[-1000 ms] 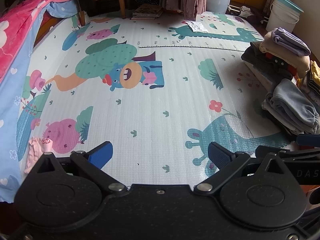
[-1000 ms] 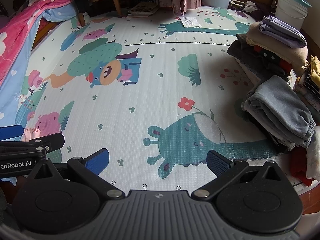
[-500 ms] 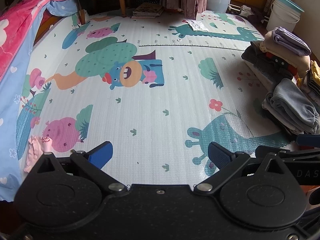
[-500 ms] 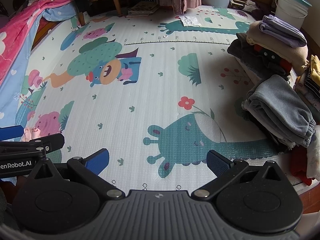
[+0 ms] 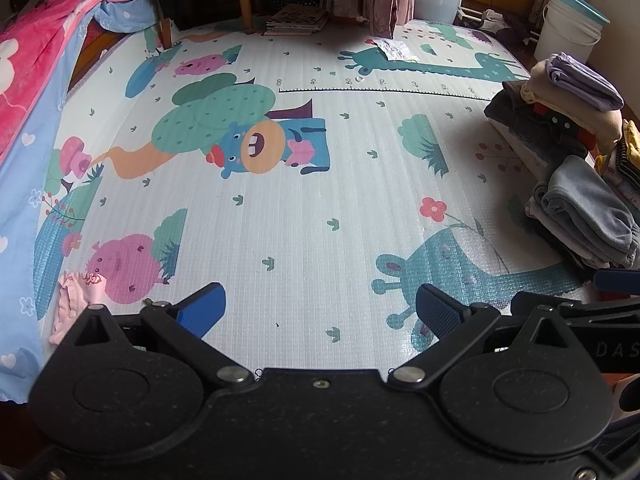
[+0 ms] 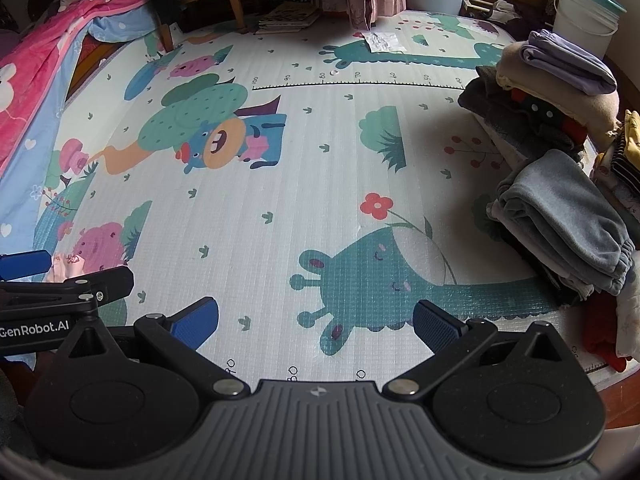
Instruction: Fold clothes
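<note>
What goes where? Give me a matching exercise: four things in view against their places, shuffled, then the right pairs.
Things
1. folded grey fleece garment
2. small pink crumpled garment
3. folded lilac garment
4. white bucket with teal rim

Places
A. top of the far clothes pile
B. far right corner, past the cartoon play mat
C. top of the near right pile
D. near left mat edge, beside the blue bedsheet

Pairs: 1-C, 2-D, 3-A, 4-B

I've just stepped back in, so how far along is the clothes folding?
Done: folded stacks sit at the mat's right edge, grey sweatpants atop one and a lavender garment atop another. In hand: nothing; left gripper and right gripper are open. Left: a crumpled pink garment.
</note>
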Demonstrator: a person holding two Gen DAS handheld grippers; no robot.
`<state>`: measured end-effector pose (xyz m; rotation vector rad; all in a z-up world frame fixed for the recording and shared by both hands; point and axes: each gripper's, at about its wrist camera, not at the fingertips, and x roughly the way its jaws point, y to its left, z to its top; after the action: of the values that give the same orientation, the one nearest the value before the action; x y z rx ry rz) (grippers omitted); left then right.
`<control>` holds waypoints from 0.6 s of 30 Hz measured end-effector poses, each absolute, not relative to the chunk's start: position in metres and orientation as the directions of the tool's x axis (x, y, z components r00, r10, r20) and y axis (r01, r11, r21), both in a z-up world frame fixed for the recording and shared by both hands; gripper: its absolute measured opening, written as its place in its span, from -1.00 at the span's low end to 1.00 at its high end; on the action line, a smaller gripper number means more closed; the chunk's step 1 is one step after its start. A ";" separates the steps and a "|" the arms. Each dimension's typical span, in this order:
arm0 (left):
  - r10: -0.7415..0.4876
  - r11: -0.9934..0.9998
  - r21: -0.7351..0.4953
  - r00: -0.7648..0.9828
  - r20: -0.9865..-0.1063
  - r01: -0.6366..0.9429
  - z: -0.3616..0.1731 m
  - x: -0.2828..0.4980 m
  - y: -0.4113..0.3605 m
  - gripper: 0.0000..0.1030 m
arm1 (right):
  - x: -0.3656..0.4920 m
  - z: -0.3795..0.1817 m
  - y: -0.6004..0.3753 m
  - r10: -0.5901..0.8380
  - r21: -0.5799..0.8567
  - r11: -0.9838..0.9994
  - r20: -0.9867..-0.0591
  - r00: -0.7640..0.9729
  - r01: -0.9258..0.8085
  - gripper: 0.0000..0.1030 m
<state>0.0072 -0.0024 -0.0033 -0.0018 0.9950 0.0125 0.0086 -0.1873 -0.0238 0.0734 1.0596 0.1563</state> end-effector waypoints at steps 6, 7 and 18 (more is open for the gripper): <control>-0.022 0.999 -0.031 0.553 -0.833 -0.008 -0.003 0.006 0.001 0.99 | 0.011 -0.021 -0.191 0.216 0.193 0.976 -0.857 0.468 -0.098 0.99; -0.029 0.999 -0.041 0.561 -0.827 -0.009 -0.002 0.005 0.001 0.99 | 0.012 -0.018 -0.193 0.234 0.210 0.972 -0.852 0.469 -0.103 0.99; -0.152 0.988 -0.126 0.620 -0.770 0.086 0.021 0.015 -0.015 0.99 | 0.033 0.011 -0.253 0.244 0.269 0.963 -0.806 0.540 -0.033 0.99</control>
<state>0.0152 -0.0153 0.0208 -0.0793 0.8923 -0.1375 0.0329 -0.2527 0.0112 0.2330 0.9890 0.1659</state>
